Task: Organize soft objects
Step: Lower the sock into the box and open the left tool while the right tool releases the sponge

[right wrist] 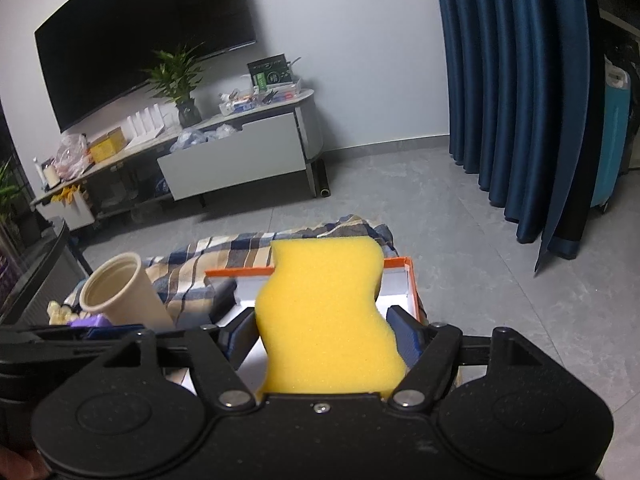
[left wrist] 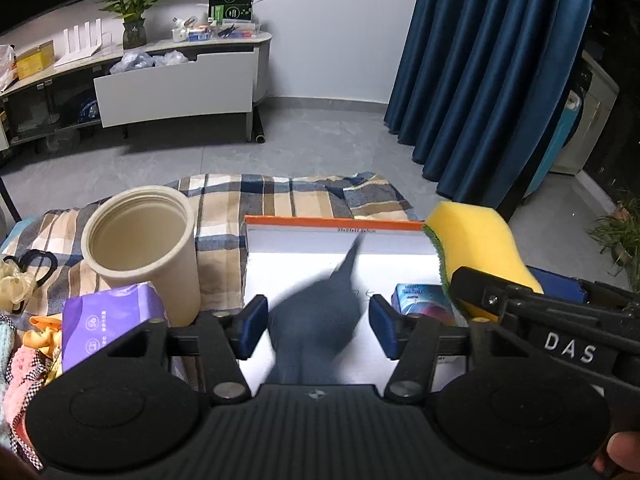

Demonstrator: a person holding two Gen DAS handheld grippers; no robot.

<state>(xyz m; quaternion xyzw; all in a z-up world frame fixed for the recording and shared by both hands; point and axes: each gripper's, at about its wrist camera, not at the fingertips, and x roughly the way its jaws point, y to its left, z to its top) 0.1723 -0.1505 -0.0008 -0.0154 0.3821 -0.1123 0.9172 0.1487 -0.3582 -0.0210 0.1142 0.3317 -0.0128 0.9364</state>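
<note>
My right gripper (right wrist: 324,338) is shut on a yellow sponge (right wrist: 324,312) with a green scrub side and holds it above the orange-rimmed white box (right wrist: 412,280). In the left wrist view the sponge (left wrist: 476,248) hangs over the box's right edge (left wrist: 332,224). My left gripper (left wrist: 318,326) is open and empty over the box. A blurred dark blue-grey cloth (left wrist: 320,312) lies in the box between its fingers, and a blue packet (left wrist: 424,298) lies at the right. A purple tissue pack (left wrist: 112,320) and colourful soft cloths (left wrist: 24,360) lie at the left.
A cream cylindrical container (left wrist: 144,256) stands open on the plaid cloth (left wrist: 280,196) left of the box. Black scissors (left wrist: 36,266) and a cream scrunchie (left wrist: 14,284) lie far left. A TV stand (left wrist: 160,88) and blue curtains (left wrist: 492,72) are beyond.
</note>
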